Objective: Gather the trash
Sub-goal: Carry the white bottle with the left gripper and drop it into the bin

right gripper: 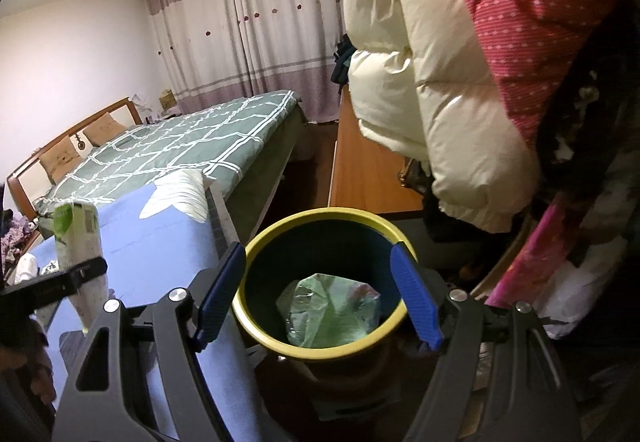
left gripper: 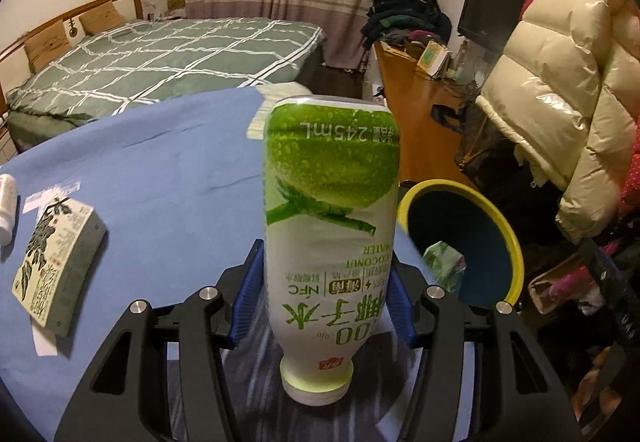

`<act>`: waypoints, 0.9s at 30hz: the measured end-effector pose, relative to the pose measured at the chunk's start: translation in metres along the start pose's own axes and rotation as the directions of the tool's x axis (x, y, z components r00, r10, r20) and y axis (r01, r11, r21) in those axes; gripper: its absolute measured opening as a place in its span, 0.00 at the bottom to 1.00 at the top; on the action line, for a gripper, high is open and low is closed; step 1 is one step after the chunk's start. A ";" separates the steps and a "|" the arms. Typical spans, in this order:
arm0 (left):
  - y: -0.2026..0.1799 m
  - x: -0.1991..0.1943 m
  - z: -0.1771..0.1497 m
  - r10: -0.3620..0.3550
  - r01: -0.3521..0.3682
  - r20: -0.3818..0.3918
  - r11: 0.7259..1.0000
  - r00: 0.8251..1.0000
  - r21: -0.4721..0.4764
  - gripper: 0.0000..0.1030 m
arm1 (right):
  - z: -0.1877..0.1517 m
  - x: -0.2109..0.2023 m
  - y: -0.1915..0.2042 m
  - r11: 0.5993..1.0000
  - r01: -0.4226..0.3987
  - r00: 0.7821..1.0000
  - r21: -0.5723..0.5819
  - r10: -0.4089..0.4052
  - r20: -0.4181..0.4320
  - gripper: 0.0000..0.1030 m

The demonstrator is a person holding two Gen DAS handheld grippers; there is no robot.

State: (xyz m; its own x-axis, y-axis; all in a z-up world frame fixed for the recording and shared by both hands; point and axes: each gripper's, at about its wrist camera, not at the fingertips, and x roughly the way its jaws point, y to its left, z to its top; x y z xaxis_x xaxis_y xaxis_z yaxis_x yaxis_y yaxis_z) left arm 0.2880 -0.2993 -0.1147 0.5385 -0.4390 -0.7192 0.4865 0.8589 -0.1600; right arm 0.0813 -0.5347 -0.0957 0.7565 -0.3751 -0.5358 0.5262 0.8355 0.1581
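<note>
Left wrist view, left to right. A white container (left gripper: 7,210) lies cut off at the far left edge. Just beside it, a printed carton (left gripper: 56,266) lies flat on the blue cloth of the desk (left gripper: 168,162). A bed (left gripper: 160,58) with a green checked cover fills the upper left. At centre, the left gripper (left gripper: 322,298) has its jaws closed on a green and white bottle (left gripper: 332,210); the blue pads press on both sides of the lower body. The bottle points away from the camera with its cap nearest the lens, so the label reads upside down. At right of centre, beyond the desk edge, stands a bin (left gripper: 514,242) with a yellow rim and dark inside, and a crumpled green wrapper (left gripper: 444,266) shows in it. A cream padded jacket (left gripper: 568,90) hangs at the far right.

Right wrist view, left to right. At the left edge, the bottle (right gripper: 78,238) appears in the black frame of the left gripper, over the blue desk (right gripper: 160,242). The bed (right gripper: 180,138) lies behind. The right gripper (right gripper: 318,294) has its jaws open with nothing between the pads; it hangs over the bin (right gripper: 256,326), whose mouth shows between the blue pads. The wrapper (right gripper: 332,310) lies at the bin's bottom. The jacket (right gripper: 432,82) and a red dotted garment (right gripper: 532,10) fill the upper right.
</note>
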 end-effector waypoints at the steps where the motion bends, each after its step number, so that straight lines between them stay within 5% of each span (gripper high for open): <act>1: -0.003 -0.001 0.002 -0.004 0.004 0.003 1.000 1.000 0.005 0.53 | -0.001 -0.001 -0.003 1.000 0.004 1.000 -0.003 -0.004 -0.001 0.69; 16: -0.104 0.030 0.035 -0.138 0.138 -0.010 0.982 0.990 0.127 0.53 | -0.009 0.005 -0.041 0.999 0.048 0.998 0.015 -0.048 -0.046 0.69; 27: -0.177 0.099 0.035 -0.191 0.210 -0.121 0.962 0.974 0.173 0.53 | -0.017 0.019 -0.061 0.996 0.085 0.993 0.031 -0.082 -0.089 0.69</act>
State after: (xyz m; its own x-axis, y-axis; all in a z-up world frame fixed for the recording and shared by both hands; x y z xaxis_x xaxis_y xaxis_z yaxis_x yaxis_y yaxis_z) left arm 0.2793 -0.5042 -0.1340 0.3486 -0.5597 -0.7518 0.7000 0.6889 -0.1883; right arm 0.0570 -0.5856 -0.1296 0.6735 -0.4052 -0.6182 0.6003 0.7878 0.1376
